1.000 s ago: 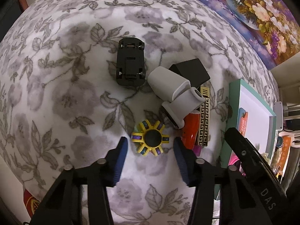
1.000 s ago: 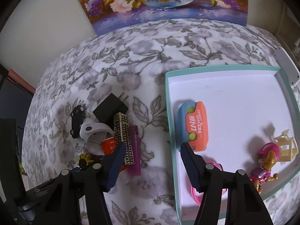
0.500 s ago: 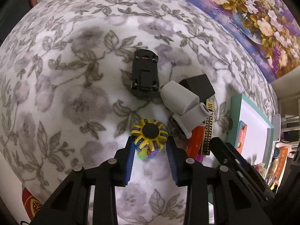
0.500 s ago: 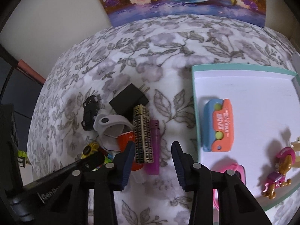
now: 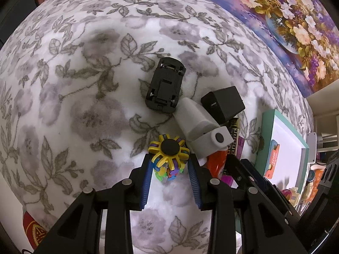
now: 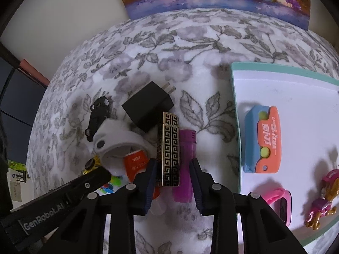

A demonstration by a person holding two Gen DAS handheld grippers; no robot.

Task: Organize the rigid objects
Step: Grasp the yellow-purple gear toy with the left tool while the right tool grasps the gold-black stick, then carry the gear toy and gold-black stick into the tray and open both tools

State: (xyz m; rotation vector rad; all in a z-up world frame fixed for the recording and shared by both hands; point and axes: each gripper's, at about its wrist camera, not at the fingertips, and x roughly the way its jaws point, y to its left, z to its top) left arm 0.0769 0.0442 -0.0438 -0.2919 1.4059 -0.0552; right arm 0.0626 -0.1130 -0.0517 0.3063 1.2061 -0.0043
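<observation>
- Left gripper (image 5: 170, 166) clenched on the yellow spinner toy (image 5: 168, 155), blue pads pressing its coloured underside from both sides; toy seems tipped up off the floral cloth (image 5: 84, 105), though contact underneath cannot be told.
- Right gripper (image 6: 172, 174) closing, with the gold-patterned lighter (image 6: 168, 150) and the purple lighter (image 6: 184, 165) both between its pads; no firm squeeze visible yet.
- Best to settle on one lighter or commit to both: closing on two side by side risks one slipping out, so keep the pads square to their long sides.
- Lift the spinner straight up first, clear of the grey camera-shaped toy (image 5: 203, 127) just beside it and the orange lighter (image 5: 217, 163) touching that toy.
- Mind the two grippers: very near each other over the cluster, so stagger the lifts.
- Leave the black toy car (image 5: 165, 89) and black charger (image 5: 223, 103) for later passes.
- Carry toward the teal-rimmed tray (image 6: 233, 97), probably the goal, aiming for bare white floor away from the orange-and-blue case (image 6: 262, 139), pink watch (image 6: 279, 203) and dog figure (image 6: 324, 199).
</observation>
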